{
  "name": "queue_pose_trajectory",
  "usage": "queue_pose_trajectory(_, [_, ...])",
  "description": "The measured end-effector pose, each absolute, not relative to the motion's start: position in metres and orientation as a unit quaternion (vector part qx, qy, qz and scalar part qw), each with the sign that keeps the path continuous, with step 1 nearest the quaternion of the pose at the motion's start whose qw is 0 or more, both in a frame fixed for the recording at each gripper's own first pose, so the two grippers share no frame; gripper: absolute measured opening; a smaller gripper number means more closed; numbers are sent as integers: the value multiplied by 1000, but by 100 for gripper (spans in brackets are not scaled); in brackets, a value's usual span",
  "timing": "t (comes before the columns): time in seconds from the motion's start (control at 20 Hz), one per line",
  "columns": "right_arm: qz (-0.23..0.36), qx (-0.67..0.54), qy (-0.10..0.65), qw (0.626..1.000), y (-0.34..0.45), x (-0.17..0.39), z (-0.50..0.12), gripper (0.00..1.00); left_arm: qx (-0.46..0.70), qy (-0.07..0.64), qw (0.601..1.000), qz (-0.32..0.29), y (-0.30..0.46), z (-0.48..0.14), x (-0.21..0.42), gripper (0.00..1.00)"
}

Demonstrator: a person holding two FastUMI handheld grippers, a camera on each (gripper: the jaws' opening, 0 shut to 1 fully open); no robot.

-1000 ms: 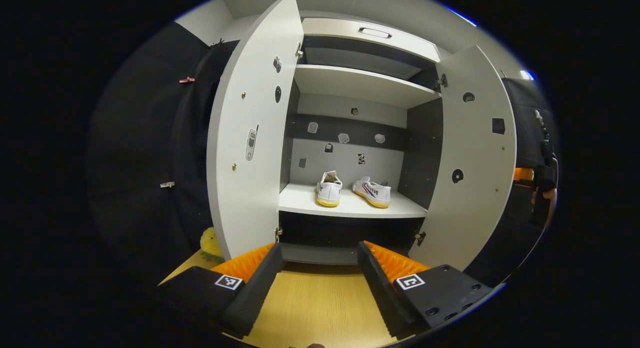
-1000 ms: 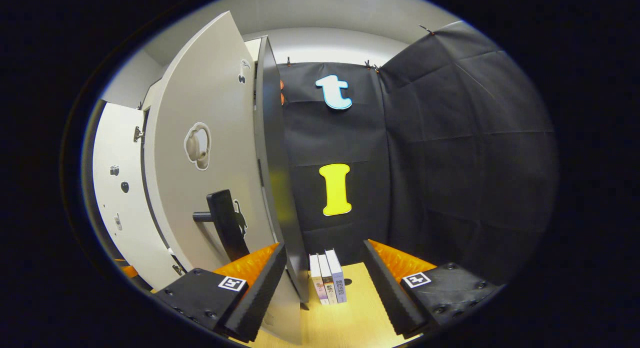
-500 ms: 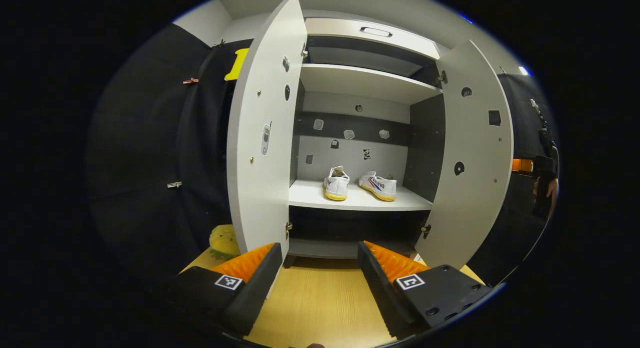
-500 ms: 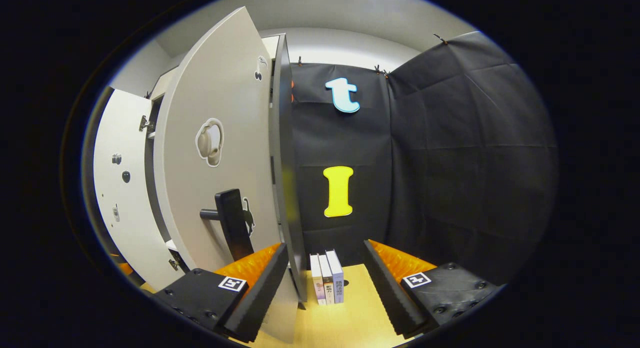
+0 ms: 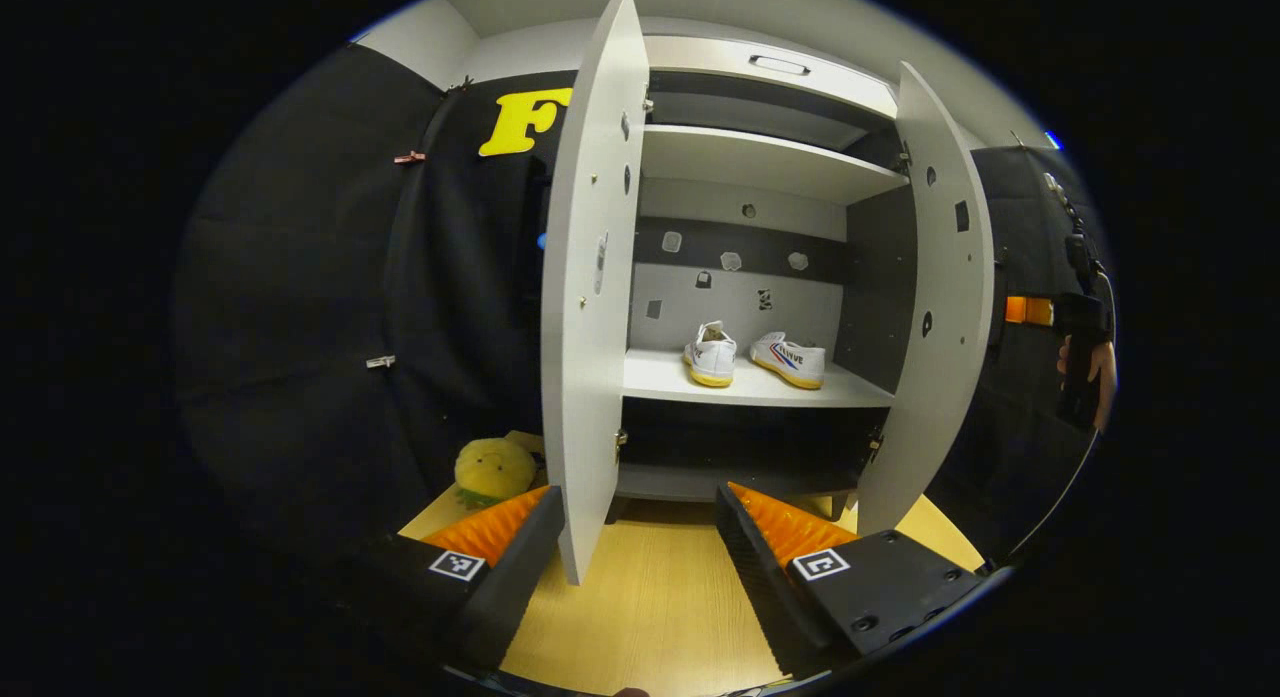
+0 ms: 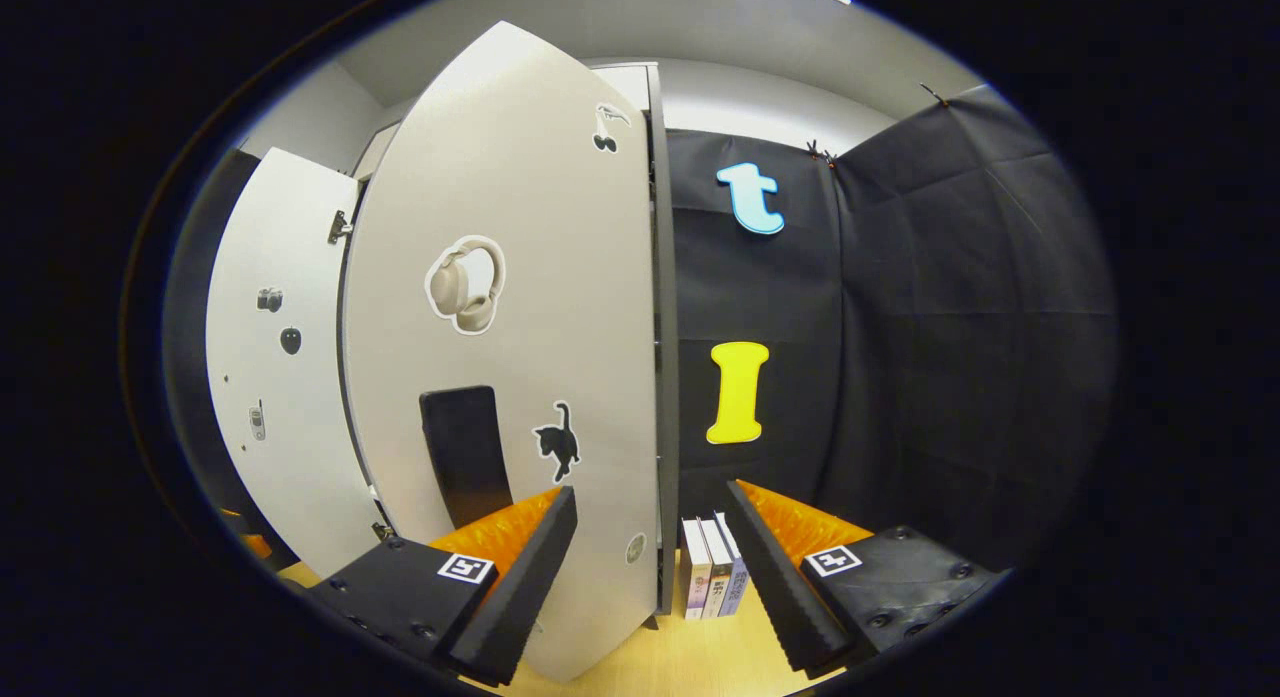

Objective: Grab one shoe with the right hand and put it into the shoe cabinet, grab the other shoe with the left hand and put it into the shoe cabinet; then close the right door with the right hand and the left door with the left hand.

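Left gripper [image 5: 640, 547]: bottom centre of the left gripper view, jaws wide apart, holding nothing; lower edge of the left door sits in the gap between the fingers.
Right gripper [image 6: 650, 552]: bottom centre of the right gripper view, jaws wide apart, holding nothing; also seen at the far right edge of the left gripper view, held by a hand [image 5: 1100, 362].
Floor [image 5: 650, 607]: pale wood, bottom centre, under both grippers.
Left door [image 5: 590, 277]: open, nearly edge-on, centre-left of the left gripper view.
Right door [image 6: 510, 337]: partly open, outer face with a dark handle [image 6: 465, 452] toward the right gripper view, centre-left.
Plush toy [image 5: 493, 470]: yellow, on the floor, lower left, left of the left door.
Books [image 6: 712, 582]: standing upright, lower centre, right of the right door's edge.
Cabinet [image 5: 760, 162]: centre of the left gripper view, between the doors.
Shoes [image 5: 755, 355]: white pair, side by side on the middle shelf, centre-right.
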State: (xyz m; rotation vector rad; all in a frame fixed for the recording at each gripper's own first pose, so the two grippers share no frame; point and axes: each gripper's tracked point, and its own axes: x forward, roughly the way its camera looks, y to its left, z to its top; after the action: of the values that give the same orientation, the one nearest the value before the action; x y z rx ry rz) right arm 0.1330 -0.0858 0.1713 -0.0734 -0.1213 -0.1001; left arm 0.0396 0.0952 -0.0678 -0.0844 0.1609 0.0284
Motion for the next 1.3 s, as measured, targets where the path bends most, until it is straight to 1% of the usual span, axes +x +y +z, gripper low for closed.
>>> queue_pose_trajectory(0.15, [-16, -24, -56, 998, -52, 145, 168, 97, -46, 84, 995, 22, 108, -70, 36, 95])
queue_pose_trajectory(0.35, [2, -38, -49, 998, -27, 142, 155, 97, -64, 79, 994, 34, 129, -67, 32, 95])
queue_pose_trajectory(0.55, [-6, -20, -35, 999, -25, 128, 133, 99, -105, 77, 990, 45, 148, -69, 25, 96])
queue_pose_trajectory(0.75, [-29, 8, 3, 1000, -32, 113, 99, 99, -93, 75, 991, 68, 184, -67, 27, 95])
queue_pose_trajectory(0.95, [-55, 19, 25, 998, -33, 92, 70, 98, -78, 63, 993, 63, 214, -52, 35, 95])
queue_pose_trajectory(1.1, [-63, 25, 41, 997, -26, 79, 51, 98, -54, 44, 995, 71, 243, -32, 51, 95])
queue_pose_trajectory(1.3, [-76, 23, 55, 995, -18, 64, 31, 98, -48, 20, 998, 46, 262, 0, 86, 95])
